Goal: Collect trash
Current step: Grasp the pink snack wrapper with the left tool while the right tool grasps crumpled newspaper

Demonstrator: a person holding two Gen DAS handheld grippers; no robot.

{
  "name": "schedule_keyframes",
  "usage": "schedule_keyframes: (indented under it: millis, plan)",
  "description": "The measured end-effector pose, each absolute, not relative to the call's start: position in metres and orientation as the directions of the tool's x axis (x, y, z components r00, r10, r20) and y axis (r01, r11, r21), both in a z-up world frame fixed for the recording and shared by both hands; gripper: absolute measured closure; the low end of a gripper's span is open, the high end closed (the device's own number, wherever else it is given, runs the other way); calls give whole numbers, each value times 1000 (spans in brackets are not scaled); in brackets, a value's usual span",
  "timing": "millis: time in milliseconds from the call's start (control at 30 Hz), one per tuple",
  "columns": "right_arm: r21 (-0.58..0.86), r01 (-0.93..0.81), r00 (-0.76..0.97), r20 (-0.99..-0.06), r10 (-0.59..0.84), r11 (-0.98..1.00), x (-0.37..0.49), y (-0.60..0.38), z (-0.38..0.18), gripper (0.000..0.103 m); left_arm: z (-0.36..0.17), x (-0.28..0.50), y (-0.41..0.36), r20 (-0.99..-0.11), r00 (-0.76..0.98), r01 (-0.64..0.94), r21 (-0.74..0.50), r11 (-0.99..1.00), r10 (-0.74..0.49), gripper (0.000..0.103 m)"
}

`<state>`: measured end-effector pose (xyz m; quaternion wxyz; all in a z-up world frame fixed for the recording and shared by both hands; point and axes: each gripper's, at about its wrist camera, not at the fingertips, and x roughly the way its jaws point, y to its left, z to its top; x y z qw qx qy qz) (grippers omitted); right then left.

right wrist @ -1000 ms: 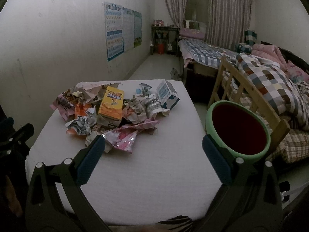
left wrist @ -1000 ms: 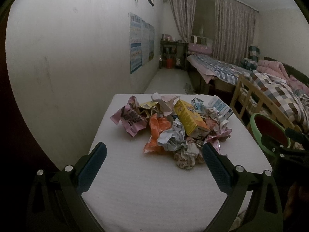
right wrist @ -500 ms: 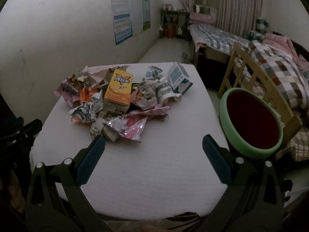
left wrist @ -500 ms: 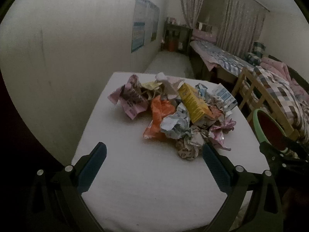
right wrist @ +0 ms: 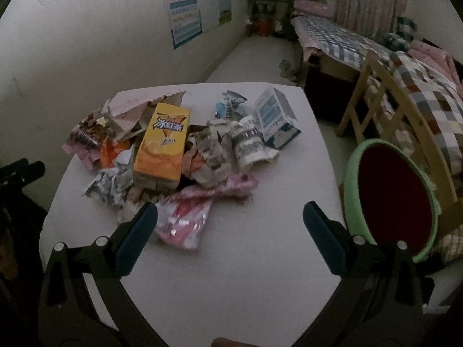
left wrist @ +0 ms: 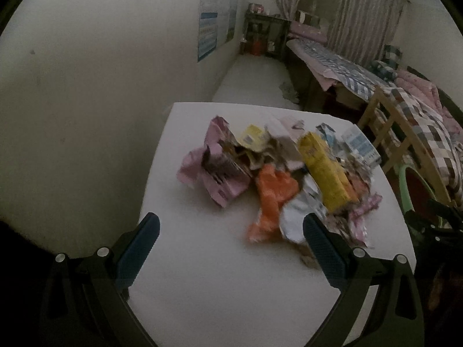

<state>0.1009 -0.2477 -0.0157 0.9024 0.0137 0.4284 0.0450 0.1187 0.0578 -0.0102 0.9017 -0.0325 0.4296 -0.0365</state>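
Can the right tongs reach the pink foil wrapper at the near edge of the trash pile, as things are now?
Probably yes. The right tongs are open and the pink foil wrapper lies just ahead, by the left finger, on top at the pile's near edge, with nothing over it.

We note a white table (right wrist: 231,283) set close against a pale wall (right wrist: 86,43), which carries blue and white posters (right wrist: 186,14). Beyond it, along the right side of the room, we see a wooden chair (right wrist: 385,98), a bed with a checked quilt (right wrist: 425,92) and a second bed under a blue plaid cover (right wrist: 335,37). Striped curtains (left wrist: 361,14) hang at the far end beside a dark shelf unit (left wrist: 266,34) with a red item at its foot.
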Motion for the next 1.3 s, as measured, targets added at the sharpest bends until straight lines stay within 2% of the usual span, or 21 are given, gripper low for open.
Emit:
schedule_keyframes:
  millis: [167, 600, 767, 800, 867, 933, 1000, 1167, 1233, 1300]
  plan:
    - [73, -86, 593, -798, 110, 994, 136, -245, -24, 5, -13, 158, 68, -792, 603, 45, -89, 995, -98, 8]
    - [112, -130, 496, -853, 162, 985, 195, -231, -53, 24, -50, 236, 78, -845, 520, 53, -114, 992, -125, 10]
    - [142, -150, 446, -873, 195, 978, 206, -225, -63, 41, -65, 249, 75, -861, 486, 59, -142, 988, -153, 27]
    - [150, -151, 444, -873, 203, 977, 207, -225, -64, 48, -67, 250, 75, -863, 480, 60, -148, 987, -159, 29]
    - [157, -151, 439, -874, 209, 976, 207, -225, -65, 54, -71, 251, 75, -867, 469, 57, -158, 986, -166, 39]
    - [161, -155, 431, -877, 214, 975, 207, -224, -67, 60, -74, 250, 77, -870, 465, 52, -160, 986, -166, 40]
    - [165, -155, 427, -878, 217, 974, 205, -224, -68, 62, -74, 250, 78, -871, 462, 48, -163, 986, -166, 43]
    - [158, -146, 441, -873, 207, 977, 200, -225, -64, 66, -67, 245, 78, -876, 450, 50, -170, 984, -174, 67]
    - [160, -142, 456, -866, 208, 977, 196, -226, -57, 67, -62, 239, 77, -876, 455, 46, -153, 987, -157, 74]
    - [158, -140, 471, -858, 206, 978, 190, -228, -49, 67, -57, 233, 79, -875, 459, 40, -151, 988, -153, 76]
